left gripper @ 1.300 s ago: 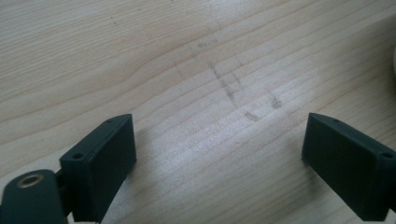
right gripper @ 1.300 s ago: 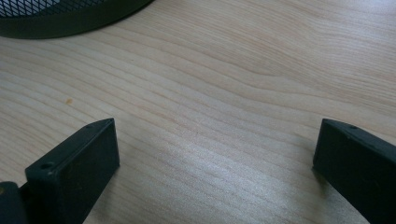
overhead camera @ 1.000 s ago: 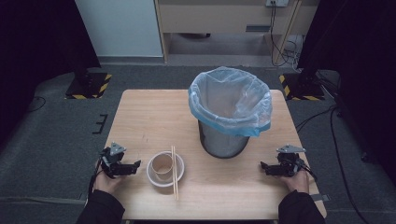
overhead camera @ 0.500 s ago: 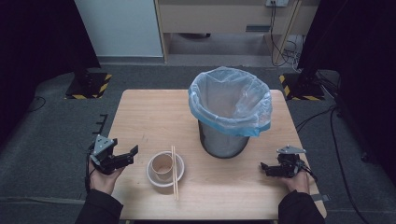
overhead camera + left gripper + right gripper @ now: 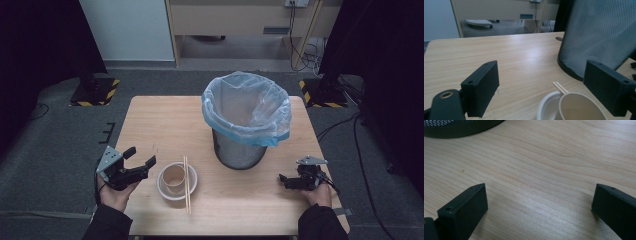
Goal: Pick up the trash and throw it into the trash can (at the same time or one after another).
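Since half a second ago the left gripper has lifted and swung a little toward the table's middle, its grey three-cornered plate tilted up; the right gripper has kept its place near the table's right front. Left gripper: matte black, blocky, flat-faced jaws spread wide with nothing between them, tips pointing toward the white round paper bowl just beside it, not touching. In the left gripper view the bowl sits low between the two jaws, smooth and thin-rimmed. Inside it stands a tan paper cup, cylindrical, plain inner wall; seen close its rim is thin and pale. A pair of pale wooden chopsticks, straight and slender, lies across the bowl's right rim, one end on the table toward the person, the far ends poking past the rim. Bowl, cup and chopsticks sit at the front of the light wood-grain table, left of centre. Behind and to the right stands a dark wire-mesh cylindrical bin lined with a crinkled translucent blue plastic bag folded over its rim. Right gripper: jaws wide apart, empty, held low over bare grained tabletop, well apart from the bowl.
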A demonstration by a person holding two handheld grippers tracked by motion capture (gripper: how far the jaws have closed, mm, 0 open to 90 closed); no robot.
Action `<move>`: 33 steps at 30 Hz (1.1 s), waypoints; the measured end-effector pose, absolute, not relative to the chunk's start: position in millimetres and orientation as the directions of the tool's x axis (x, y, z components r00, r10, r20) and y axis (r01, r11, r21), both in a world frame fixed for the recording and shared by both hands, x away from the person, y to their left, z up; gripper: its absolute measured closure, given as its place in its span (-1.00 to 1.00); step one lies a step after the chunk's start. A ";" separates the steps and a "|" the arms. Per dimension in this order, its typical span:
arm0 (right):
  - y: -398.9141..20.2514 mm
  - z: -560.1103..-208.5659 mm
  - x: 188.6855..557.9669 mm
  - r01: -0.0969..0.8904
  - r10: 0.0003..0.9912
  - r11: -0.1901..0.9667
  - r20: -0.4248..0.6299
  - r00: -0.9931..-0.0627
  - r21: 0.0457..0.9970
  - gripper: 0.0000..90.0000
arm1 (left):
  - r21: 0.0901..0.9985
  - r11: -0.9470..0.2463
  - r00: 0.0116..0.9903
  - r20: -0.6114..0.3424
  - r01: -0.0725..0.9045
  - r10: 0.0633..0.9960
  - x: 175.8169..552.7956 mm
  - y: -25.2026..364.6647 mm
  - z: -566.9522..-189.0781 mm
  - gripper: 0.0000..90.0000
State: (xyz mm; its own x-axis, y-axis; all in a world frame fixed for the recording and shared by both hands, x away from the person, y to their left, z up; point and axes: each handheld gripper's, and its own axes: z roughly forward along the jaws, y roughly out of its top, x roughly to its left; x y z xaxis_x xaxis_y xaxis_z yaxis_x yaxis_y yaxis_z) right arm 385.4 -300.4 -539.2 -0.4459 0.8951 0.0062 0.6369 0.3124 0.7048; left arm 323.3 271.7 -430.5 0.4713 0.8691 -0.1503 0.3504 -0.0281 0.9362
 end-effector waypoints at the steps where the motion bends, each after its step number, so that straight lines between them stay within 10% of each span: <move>1: -300.3 -539.2 385.4 0.637 0.895 0.312 0.006 -0.446 0.705 -0.99 | 0.935 -0.033 0.478 -0.149 0.353 0.866 323.0 269.2 -431.0 -0.70; 33: -299.8 -539.0 385.2 0.639 0.897 0.311 0.006 -0.443 0.703 -0.99 | 0.769 -0.237 0.527 -0.150 0.594 0.836 336.6 232.9 -462.6 0.37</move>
State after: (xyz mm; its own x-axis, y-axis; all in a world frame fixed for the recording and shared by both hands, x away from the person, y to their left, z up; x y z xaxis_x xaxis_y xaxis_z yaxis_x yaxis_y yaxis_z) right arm 385.2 -299.8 -539.0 -0.4429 0.8965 0.0063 0.6393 0.3109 0.7033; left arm 336.6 232.9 -462.6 0.5274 0.8363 -0.1495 0.5939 -0.2371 0.7688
